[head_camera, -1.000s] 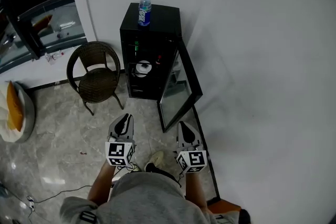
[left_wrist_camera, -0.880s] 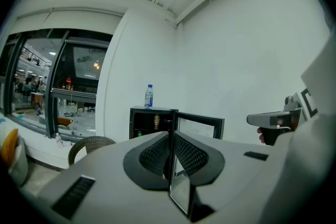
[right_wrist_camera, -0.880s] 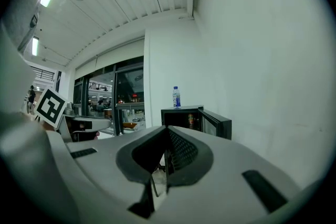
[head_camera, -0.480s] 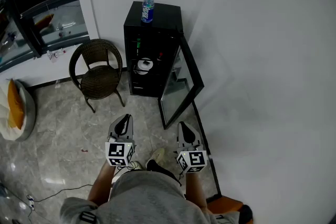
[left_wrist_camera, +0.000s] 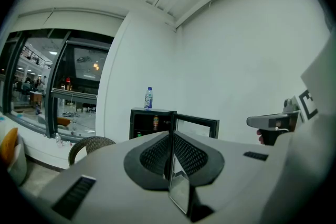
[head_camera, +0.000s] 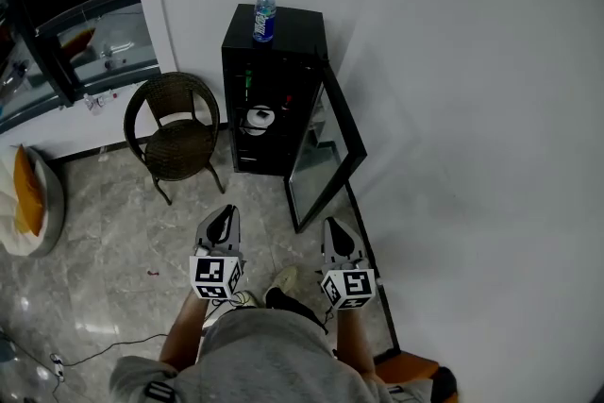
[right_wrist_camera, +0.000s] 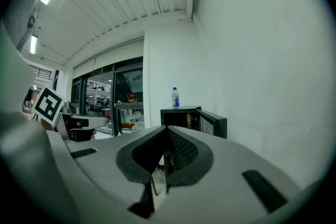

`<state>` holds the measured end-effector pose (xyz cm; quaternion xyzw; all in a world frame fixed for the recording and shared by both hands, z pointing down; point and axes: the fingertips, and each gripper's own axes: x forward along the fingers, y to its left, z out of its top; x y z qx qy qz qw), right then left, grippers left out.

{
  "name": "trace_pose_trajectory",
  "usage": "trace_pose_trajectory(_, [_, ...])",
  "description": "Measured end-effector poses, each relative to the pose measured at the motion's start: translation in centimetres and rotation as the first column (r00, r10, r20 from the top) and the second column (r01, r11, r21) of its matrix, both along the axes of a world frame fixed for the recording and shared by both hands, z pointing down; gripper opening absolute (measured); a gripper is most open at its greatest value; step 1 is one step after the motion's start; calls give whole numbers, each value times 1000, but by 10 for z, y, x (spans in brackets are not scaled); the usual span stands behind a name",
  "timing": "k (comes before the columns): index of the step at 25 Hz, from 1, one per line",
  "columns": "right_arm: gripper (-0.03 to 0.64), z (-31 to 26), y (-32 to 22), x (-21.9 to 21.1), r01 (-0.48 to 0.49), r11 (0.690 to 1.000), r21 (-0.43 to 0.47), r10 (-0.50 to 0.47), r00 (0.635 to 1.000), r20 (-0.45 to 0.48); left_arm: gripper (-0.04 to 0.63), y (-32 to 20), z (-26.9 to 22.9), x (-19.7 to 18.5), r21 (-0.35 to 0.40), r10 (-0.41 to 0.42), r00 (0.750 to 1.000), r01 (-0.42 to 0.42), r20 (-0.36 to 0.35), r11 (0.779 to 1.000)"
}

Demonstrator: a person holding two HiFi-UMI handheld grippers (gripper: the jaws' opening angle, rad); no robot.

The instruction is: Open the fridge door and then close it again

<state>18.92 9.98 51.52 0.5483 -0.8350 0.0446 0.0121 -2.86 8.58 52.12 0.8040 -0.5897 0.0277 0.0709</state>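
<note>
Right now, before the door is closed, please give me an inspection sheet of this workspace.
Surface: glossy marble floor.
Job's things: black mini fridge against the wall; its glass door stands open.
Clutter: water bottle upright on the fridge; wicker chair left of it; yellow cushion far left.
Grippers: left hand-held gripper shut, jaws have just been closing, nothing between; right hand-held gripper shut, empty; both apart from the door.
Cables: thin cable on the floor, lower left.
Surroundings: white wall right; glass window front left.

Marble floor, fridge, wicker chair, poss. cushion far L
</note>
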Motion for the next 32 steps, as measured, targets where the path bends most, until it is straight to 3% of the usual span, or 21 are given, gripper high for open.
trace_pose_trajectory(15, [25, -8, -44, 36, -37, 999, 16, 36, 999, 21, 29, -23, 0, 12, 0, 13, 1000, -13, 27, 1000])
trace_pose_trajectory(32, [26, 10, -121, 113, -15, 1000, 6, 15, 999, -46, 29, -81, 0, 77, -13, -3, 999, 4, 33, 1000])
